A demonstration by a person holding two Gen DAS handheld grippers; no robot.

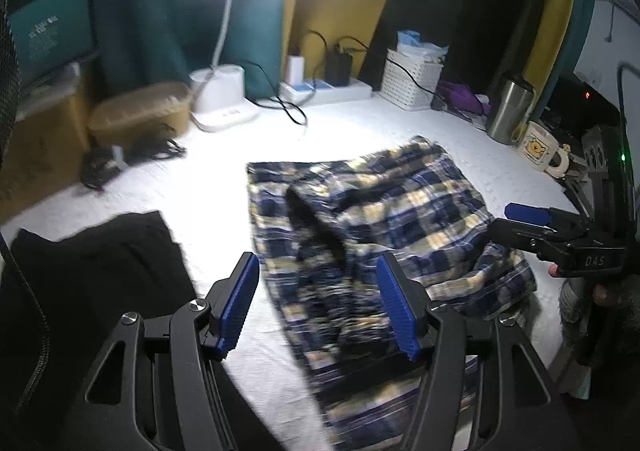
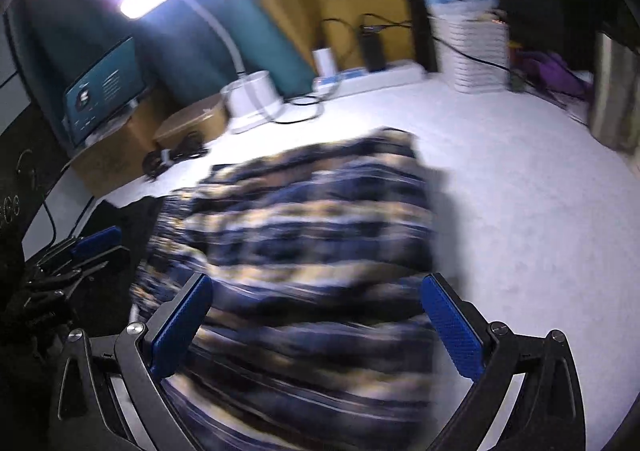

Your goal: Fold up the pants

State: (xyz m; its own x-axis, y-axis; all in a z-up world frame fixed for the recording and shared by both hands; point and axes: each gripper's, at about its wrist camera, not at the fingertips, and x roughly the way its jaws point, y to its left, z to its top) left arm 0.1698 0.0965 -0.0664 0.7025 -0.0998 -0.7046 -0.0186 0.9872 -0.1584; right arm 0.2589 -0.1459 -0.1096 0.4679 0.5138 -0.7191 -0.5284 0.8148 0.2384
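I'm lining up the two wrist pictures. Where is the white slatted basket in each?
Left wrist: basket at upper right of centre, against the back wall, past the plaid pants.
Right wrist: basket at upper right, blurred.
Shared landmark: the white power strip just left of it in both.

White table [image 1: 224,187], lamp-lit. Plaid pants [image 1: 372,219] lie rumpled mid-table; black cloth [image 1: 100,251] at the near left. Along the back: lamp base [image 1: 220,99], power strip [image 1: 328,89], white basket [image 1: 410,79], steel tumbler [image 1: 508,109], cartoon mug [image 1: 540,147]. Tan container [image 1: 140,111] far left, possibly a lidded box.
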